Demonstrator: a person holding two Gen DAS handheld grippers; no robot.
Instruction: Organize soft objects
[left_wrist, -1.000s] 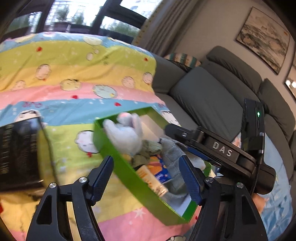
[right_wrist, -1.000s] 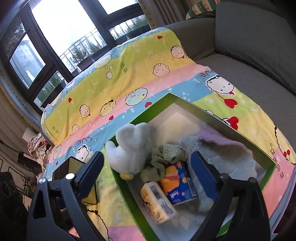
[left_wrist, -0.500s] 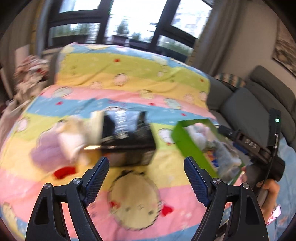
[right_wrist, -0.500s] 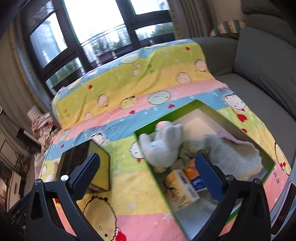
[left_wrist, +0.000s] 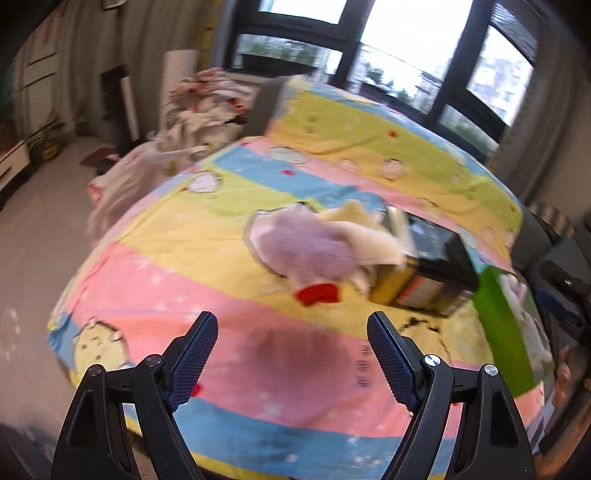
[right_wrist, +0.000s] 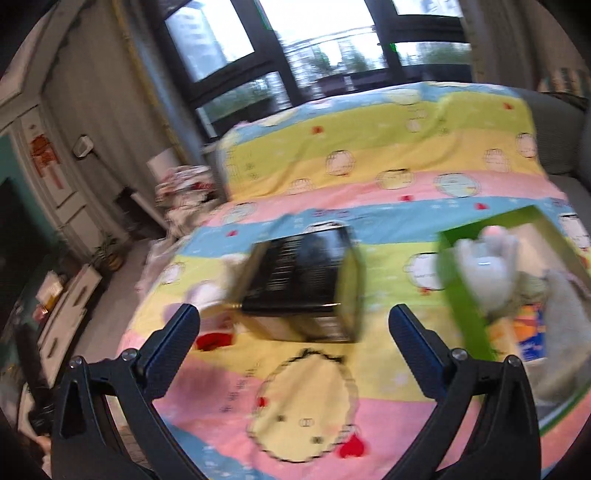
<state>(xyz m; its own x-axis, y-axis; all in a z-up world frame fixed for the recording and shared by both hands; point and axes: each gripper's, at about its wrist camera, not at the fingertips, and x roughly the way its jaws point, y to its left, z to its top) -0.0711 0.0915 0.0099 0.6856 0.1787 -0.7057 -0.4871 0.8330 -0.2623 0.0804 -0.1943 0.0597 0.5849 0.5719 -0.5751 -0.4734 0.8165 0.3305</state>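
Blurred lilac-and-cream soft cloth (left_wrist: 325, 247)

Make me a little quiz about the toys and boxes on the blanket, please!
1. True or false: the left claw is holding a toy.
2. What lies against the black box? A) purple and cream soft toy B) a ball C) a shoe
3. What colour is the box with the white plush in it?

Key: 1 false, it is open and empty. 2 A. 3 green.
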